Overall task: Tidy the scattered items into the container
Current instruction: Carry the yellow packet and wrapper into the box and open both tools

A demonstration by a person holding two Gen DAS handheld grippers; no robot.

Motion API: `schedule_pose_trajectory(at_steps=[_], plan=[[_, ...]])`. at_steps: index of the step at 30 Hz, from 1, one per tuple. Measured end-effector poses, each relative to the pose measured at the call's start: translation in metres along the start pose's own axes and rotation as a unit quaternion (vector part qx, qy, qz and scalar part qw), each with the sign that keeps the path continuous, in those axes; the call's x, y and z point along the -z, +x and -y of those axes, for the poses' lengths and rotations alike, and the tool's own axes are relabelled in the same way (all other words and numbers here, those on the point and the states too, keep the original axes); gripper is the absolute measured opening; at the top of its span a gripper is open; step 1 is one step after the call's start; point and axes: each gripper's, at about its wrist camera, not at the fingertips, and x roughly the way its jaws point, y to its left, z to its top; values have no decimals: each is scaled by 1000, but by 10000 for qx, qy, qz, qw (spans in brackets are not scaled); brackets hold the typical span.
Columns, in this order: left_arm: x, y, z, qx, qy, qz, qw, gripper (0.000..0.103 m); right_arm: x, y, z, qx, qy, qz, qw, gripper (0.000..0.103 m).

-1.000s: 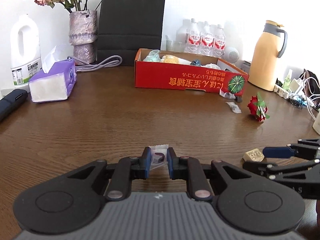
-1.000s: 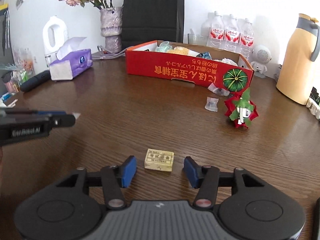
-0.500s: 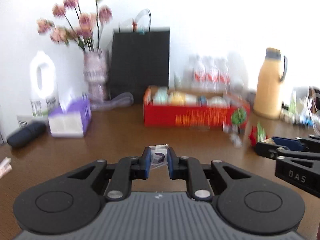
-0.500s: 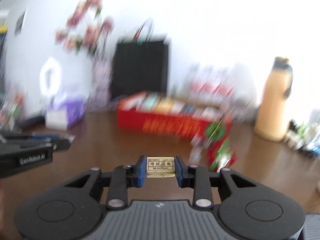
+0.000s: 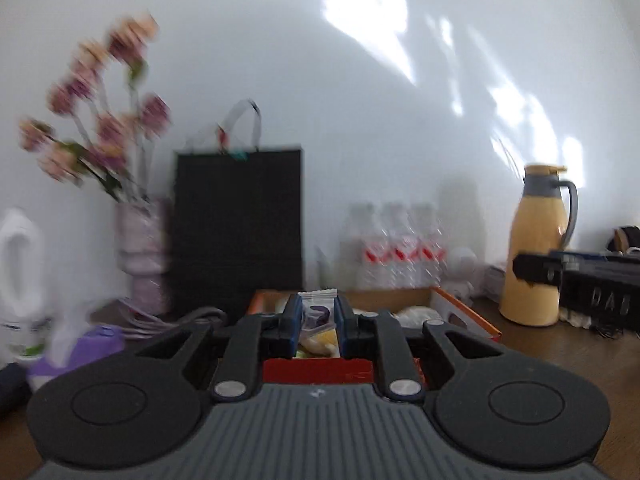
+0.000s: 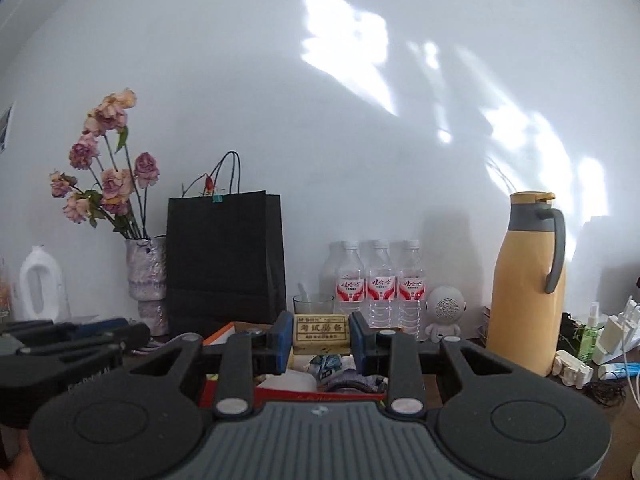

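My left gripper (image 5: 317, 314) is shut on a small clear plastic packet (image 5: 317, 309) with a purple shape inside, held above the red cardboard box (image 5: 318, 370). My right gripper (image 6: 321, 332) is shut on a tan rectangular eraser (image 6: 320, 330) with dark printed characters, held over the same red box (image 6: 280, 394), which holds several small items. The right gripper (image 5: 580, 280) shows as a dark shape at the right of the left wrist view. The left gripper (image 6: 68, 340) appears at the left edge of the right wrist view.
Behind the box stand a black paper bag (image 6: 224, 264), a vase of dried flowers (image 6: 146, 280), three water bottles (image 6: 378, 284), a small white speaker (image 6: 444, 312) and a tan thermos jug (image 6: 528, 284). A purple tissue box (image 5: 80, 350) and white detergent bottle (image 5: 20, 280) sit left. Cables and chargers (image 6: 608, 336) crowd the right.
The right gripper closed on the eraser and lifted it off the table. Both grippers rose and came forward over the red box, tilting up toward the wall.
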Motion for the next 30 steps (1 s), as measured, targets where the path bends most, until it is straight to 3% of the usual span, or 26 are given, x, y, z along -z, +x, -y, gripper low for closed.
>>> schedule_pose_trajectory(at_steps=[3,7,9,12,15,20,23,26,30], plan=[[-23,86,-22,271,-357,-1174,9921,18,-28,77,30,-146,204,-992,9948,29],[-32,181,-31,309,-325,-2337,9713,18,-40,189,70,-244,457,-2463,9678,29],[-27,210,-32,395,-206,-2734,9609,18,-32,231,79,-88,478,-3027,9518,29],[-19,237,-36,329,-109,-3028,9524,18,-14,272,78,51,344,-3597,9324,29],[-13,254,-36,424,-53,-3263,9443,26,-4,300,70,202,77,-3870,9218,30],[-19,259,-42,337,-128,-3138,9488,46,-3,322,64,20,191,-3946,9186,33],[-24,260,-46,224,-185,-3212,9466,62,-3,325,63,19,292,-4002,9160,52],[-29,258,-46,164,-216,-3279,9443,80,-2,325,63,12,353,-4127,9102,57],[-35,249,-42,60,-154,-3374,9412,84,-5,318,64,-14,528,-4241,9041,72]])
